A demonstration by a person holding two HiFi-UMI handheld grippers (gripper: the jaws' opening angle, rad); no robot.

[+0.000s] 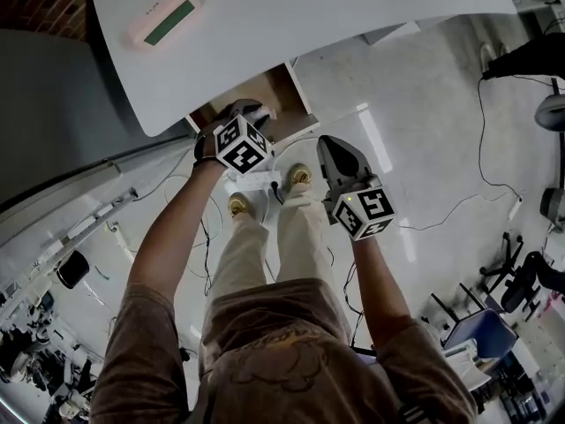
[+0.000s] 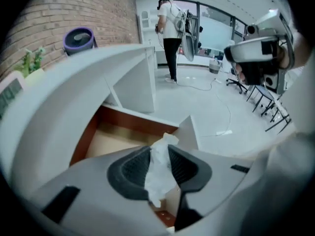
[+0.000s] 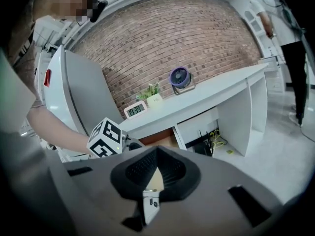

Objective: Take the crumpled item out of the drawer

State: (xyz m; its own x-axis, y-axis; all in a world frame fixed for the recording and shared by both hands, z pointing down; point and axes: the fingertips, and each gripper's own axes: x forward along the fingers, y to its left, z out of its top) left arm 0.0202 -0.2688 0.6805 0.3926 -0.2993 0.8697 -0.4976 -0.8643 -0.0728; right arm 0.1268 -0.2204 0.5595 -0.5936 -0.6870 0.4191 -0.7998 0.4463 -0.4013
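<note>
There are two grippers. The left gripper (image 2: 160, 154) has its jaws squeezed narrow on one crumpled white piece of thin paper (image 2: 158, 173). The paper pokes out past the tips at 12 o'clock and hangs down between the dark pads. Its lowest end is lost against the grey gripper body. The right gripper (image 3: 156, 154) has its jaws closed, tips touching, with nothing between them. Each gripper carries one black-and-white marker cube (image 1: 243, 144), so there are two cubes.

One open brown wooden drawer (image 2: 110, 139) lies just behind the held paper, from 9 to 11 o'clock of the left jaws. The gripper covers the drawer's near part. In the head view the left gripper sits over the drawer, at 12 o'clock of the person's two tan shoes (image 1: 238, 204). The paper is too hard to make out there.

One long white desk top (image 1: 309, 16) runs over the drawer. On it stand one white clock with a green screen (image 3: 134, 109), one small green plant (image 3: 150, 90) and one round purple fan (image 3: 180, 77). In the left gripper view the clock is cut off at 9 o'clock. One person in a white top (image 2: 170, 28) stands far off at 12 o'clock.
</note>
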